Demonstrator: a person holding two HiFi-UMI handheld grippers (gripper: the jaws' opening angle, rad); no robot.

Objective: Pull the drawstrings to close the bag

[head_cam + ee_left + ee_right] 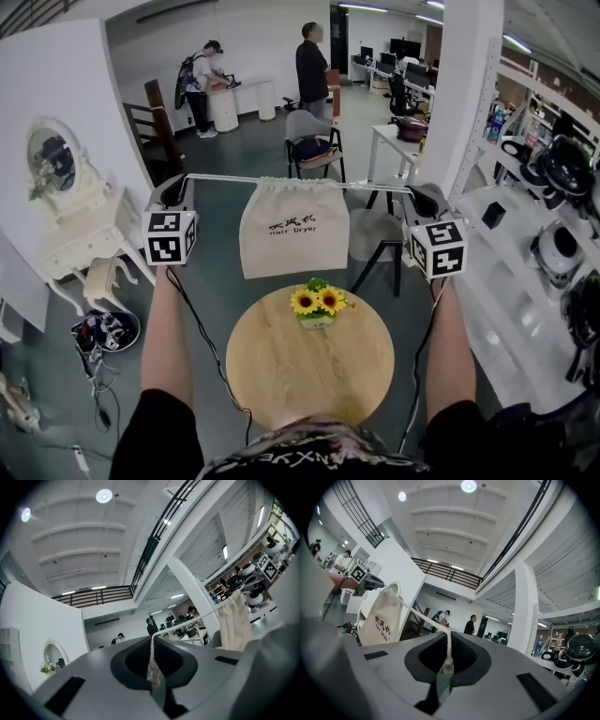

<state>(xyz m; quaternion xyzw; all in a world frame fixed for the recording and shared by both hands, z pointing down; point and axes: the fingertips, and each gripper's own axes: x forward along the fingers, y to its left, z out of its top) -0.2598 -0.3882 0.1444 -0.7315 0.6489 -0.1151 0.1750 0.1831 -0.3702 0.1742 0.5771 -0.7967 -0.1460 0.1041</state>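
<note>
Here we are clamping the left gripper (154,679) on one end of the white cord drawstring (152,660); its jaws are pressing together with the frayed cord end pinched between them. We are doing the same with the right gripper (446,670), whose jaws are pressing shut on the cord's other end. In the head view we are holding both grippers level and well apart, one past each side of the round light-wood table (281,375), and the cord is running taut and nearly straight between them. The cream fabric drawstring bag (281,230), bearing dark print, is hanging from the middle of that cord, clear of the table and showing just past its far edge, its top hem bunching along the cord. A small pot of yellow sunflowers (317,302) is sitting on the table near that far edge, just below the bag. Far beyond the table a person in a dark top (312,70) and a person with a backpack (199,89) are standing.
</note>
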